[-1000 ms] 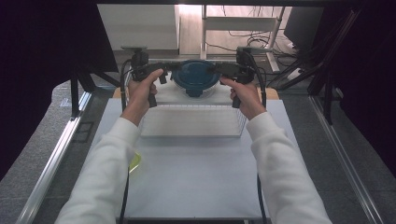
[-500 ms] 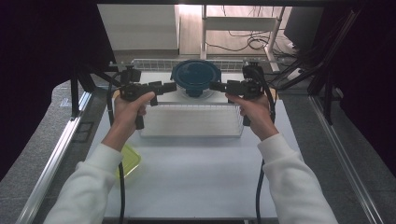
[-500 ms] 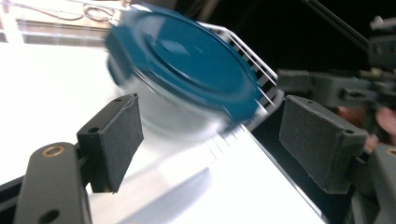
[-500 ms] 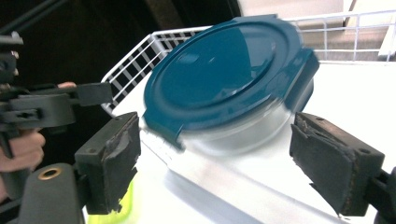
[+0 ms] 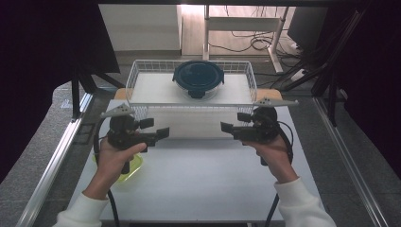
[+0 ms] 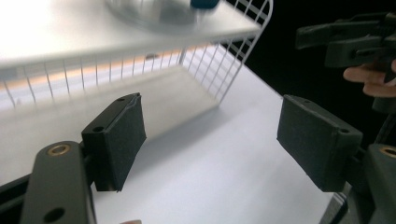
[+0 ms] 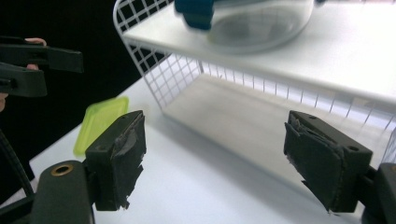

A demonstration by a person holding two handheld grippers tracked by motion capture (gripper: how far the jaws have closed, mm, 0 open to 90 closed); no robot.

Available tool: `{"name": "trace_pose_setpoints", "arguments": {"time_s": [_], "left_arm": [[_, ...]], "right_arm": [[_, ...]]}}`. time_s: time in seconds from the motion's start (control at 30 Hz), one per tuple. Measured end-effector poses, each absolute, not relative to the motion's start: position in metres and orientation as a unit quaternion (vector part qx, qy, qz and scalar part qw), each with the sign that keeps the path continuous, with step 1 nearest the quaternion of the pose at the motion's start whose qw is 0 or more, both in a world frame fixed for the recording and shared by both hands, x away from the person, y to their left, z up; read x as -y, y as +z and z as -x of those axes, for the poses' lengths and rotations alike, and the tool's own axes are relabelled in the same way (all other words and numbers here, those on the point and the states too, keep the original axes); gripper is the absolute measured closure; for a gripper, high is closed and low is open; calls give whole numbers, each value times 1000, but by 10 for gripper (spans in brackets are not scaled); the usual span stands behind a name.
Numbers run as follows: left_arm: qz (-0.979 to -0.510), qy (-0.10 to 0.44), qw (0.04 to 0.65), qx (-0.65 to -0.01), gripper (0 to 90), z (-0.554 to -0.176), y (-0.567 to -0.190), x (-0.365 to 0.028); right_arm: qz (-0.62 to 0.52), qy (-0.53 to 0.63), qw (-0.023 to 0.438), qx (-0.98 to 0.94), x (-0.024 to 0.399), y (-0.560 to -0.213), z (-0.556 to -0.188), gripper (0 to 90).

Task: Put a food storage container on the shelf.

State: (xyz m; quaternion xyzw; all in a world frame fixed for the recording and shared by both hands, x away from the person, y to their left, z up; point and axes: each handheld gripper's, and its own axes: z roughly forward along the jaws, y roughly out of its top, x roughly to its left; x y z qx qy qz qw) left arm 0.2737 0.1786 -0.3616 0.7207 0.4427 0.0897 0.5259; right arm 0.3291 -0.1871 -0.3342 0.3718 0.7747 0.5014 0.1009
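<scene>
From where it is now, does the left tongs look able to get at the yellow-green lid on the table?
Probably yes. The yellow-green lid lies flat on the white table just beneath the hand holding the left tongs. Its jaws stand open and empty, and nothing lies between; it would only need to turn back and down.

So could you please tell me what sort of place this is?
Probably a lab data-collection bench: a white table framed by metal rails, black curtains around it, and loose cables on the floor behind.
</scene>
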Motion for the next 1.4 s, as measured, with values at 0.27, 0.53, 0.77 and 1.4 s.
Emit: {"name": "trace_pose_setpoints", "arguments": {"time_s": [0.27,0.53,0.77,1.4], "left_arm": [[-727,88,510,-452,224,-240,-387,-186],[-741,81,486,-456,227,-215,-419,-185],[-740,85,464,-479,232,-208,-445,-192],[-752,82,424,-498,246,-208,-479,-193]], "right_arm": [[-361,481,105,-792,192,-370,-300,225],[-363,460,94,-805,195,-411,-281,225],[-384,438,78,-809,208,-442,-272,234],[-395,414,63,-817,209,-473,-267,241]]}}
